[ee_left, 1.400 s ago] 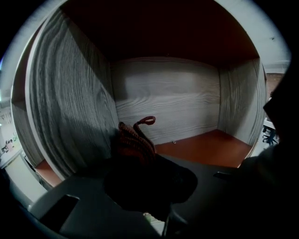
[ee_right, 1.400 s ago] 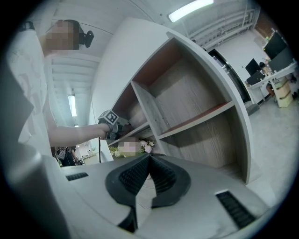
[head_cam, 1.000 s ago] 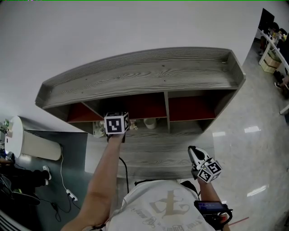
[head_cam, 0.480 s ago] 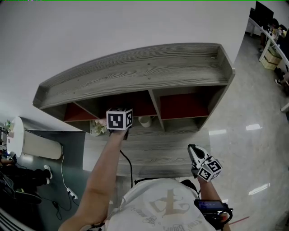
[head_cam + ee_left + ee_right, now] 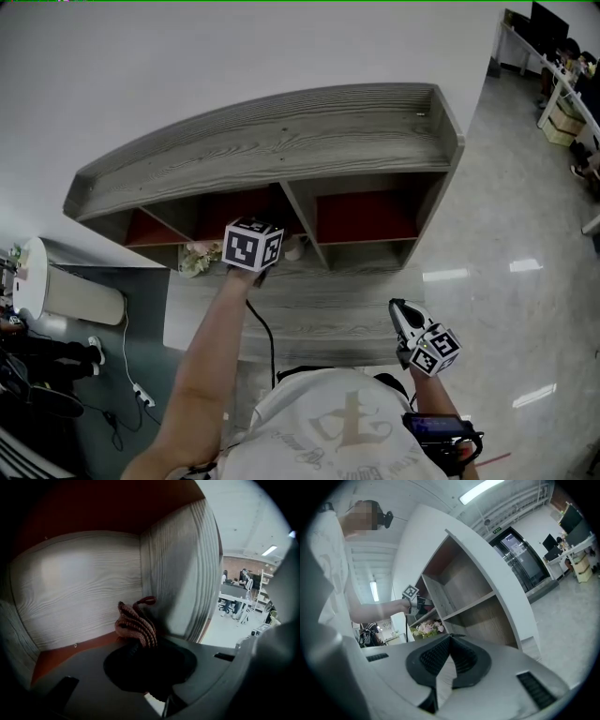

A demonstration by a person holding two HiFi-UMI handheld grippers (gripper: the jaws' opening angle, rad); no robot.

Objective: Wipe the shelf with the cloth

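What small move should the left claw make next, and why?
Probably drag the cloth along the shelf panel, away from the corner: the left claw is shut on it inside a compartment, with the cloth bunched beside that corner.

This is an open-plan office: a pale, glossy floor (image 5: 525, 234) mirrors ceiling lights, desks (image 5: 562, 89) with dark monitors (image 5: 548, 19) stand off to one side, people (image 5: 244, 578) sit at a worktable, tube lights (image 5: 480, 490) run overhead, glazed doors (image 5: 520, 562) close the far end, and a grey wood-grain shelf (image 5: 281, 141) lines a white wall (image 5: 234, 56).
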